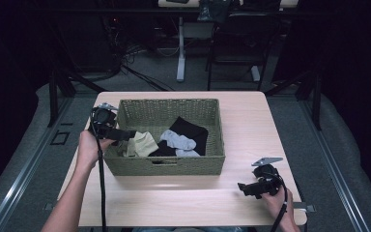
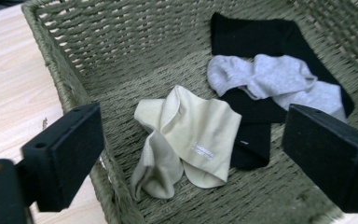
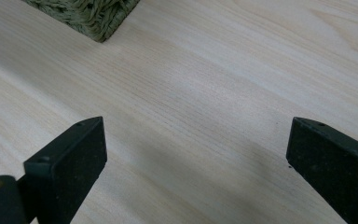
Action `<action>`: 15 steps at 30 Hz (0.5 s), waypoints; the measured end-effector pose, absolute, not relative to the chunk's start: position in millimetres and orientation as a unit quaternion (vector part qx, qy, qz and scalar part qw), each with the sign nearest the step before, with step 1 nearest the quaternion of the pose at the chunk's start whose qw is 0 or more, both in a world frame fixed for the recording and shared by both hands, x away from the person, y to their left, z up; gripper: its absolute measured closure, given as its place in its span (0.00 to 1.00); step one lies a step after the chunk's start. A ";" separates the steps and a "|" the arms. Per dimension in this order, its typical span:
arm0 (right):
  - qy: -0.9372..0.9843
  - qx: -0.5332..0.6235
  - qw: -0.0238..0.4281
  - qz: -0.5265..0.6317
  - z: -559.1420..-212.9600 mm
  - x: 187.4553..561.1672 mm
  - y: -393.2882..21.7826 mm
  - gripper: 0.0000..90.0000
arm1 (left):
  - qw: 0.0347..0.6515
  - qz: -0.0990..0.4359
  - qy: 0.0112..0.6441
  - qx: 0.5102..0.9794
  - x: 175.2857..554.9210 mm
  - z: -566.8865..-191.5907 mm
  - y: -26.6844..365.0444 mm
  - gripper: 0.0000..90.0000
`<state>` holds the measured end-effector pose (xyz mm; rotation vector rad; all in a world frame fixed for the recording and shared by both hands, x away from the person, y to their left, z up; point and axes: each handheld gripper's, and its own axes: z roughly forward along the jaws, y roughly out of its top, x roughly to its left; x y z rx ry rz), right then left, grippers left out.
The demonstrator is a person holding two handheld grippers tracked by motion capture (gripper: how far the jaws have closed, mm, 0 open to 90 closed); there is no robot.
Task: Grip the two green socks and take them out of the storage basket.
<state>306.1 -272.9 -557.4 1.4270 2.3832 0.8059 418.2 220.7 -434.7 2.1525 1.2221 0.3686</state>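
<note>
From the high view, a pale wood-grain table [image 1: 251, 121] stands in a dim room with a grey floor; beyond its far edge are dark frame legs, cables and a white table leg. A woven green basket [image 1: 166, 166] sits left of centre on the table, holding a cream sock [image 1: 142, 143], a grey sock [image 1: 178, 140] and a black sock [image 1: 193, 129]. The left gripper [image 1: 125, 135] reaches in over the basket's left wall, just beside the cream sock, held by the person's left hand [image 1: 88, 147]. The right gripper [image 1: 244, 187] is low over the table's near right corner, well apart from the basket, in the right hand [image 1: 276, 195].

In the left gripper view, the two black jaws stand wide apart with nothing between them, above the basket [image 2: 70, 79] floor. The cream sock [image 2: 191, 140] lies crumpled between the jaws' lines, carrying a small pale woven label whose lettering is too small to read. The grey sock [image 2: 270, 79] lies across the black sock [image 2: 256, 37] toward the far side. Bare table [image 2: 14, 79] shows outside the basket's wall.

In the right gripper view, the jaws are spread wide and hold nothing, above bare pale table [image 3: 205, 93]. A corner of the basket [image 3: 91, 14] shows at the top left.
</note>
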 end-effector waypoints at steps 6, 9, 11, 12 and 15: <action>0.823 0.481 0.124 0.275 -556.3 304.2 -268.3 0.05 | 0.271 0.128 0.458 0.837 429.9 -440.3 210.6 0.16; 0.823 0.482 0.123 0.274 -557.8 305.0 -267.6 0.05 | 0.242 0.129 0.453 0.848 434.5 -443.5 205.2 0.20; 0.824 0.482 0.121 0.271 -558.0 306.1 -268.7 0.05 | 0.226 0.128 0.452 0.854 439.0 -446.8 202.7 0.26; 0.822 0.484 0.123 0.274 -558.1 306.4 -269.1 0.05 | 0.218 0.127 0.451 0.856 440.8 -448.2 202.1 0.27; 0.823 0.483 0.124 0.274 -557.2 306.0 -268.8 0.05 | 0.196 0.120 0.450 0.863 447.1 -454.4 199.4 0.33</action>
